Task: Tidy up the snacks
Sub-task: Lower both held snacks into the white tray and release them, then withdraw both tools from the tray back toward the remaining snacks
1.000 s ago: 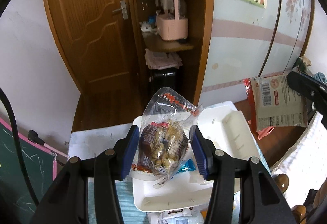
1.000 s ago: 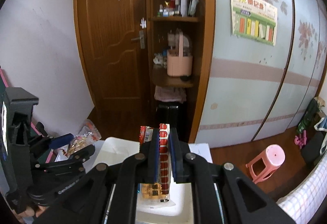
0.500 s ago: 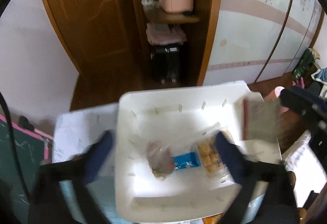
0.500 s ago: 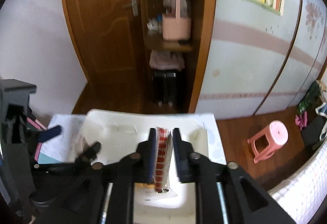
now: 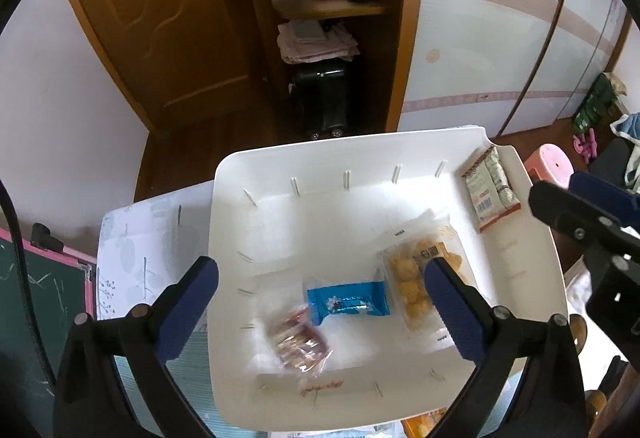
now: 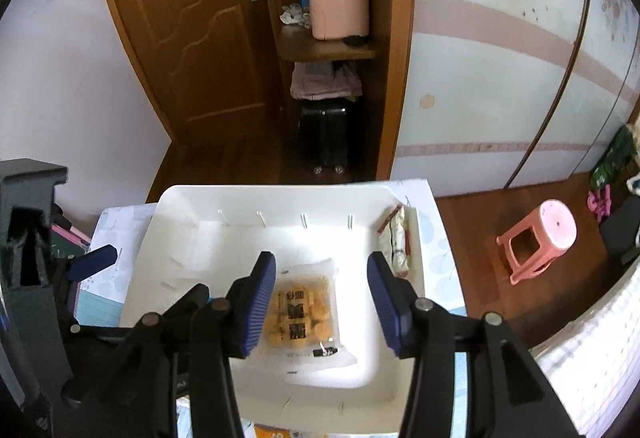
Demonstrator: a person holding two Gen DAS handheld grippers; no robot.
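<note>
A white tray [image 5: 280, 158] [image 6: 240, 194] holds several snacks. My left gripper [image 5: 320, 278] hangs wide open above it, gripping nothing. Under it lie a clear bag of nuts with red print [image 5: 298, 342] and a blue packet [image 5: 348, 302]. A clear bag of yellow puffs [image 5: 412, 278] [image 6: 300, 312] lies to their right. My right gripper [image 6: 322, 274] hovers over that bag, its jaws opening and pressing on nothing. A red-and-white packet [image 5: 490, 186] [image 6: 396, 238] leans on the tray's right wall.
The tray rests on a small table with a leaf-print cloth [image 5: 132, 238]. A green chalkboard [image 5: 24, 298] stands at the left, a pink stool [image 6: 540, 234] on the floor at the right. Behind are a wooden door and shelves. An orange packet [image 5: 424, 418] peeks out by the tray's near edge.
Both grippers came down toward the tray and opened. The left let go of the nut bag, the right let go of the red-and-white packet; both snacks now lie in the tray.
</note>
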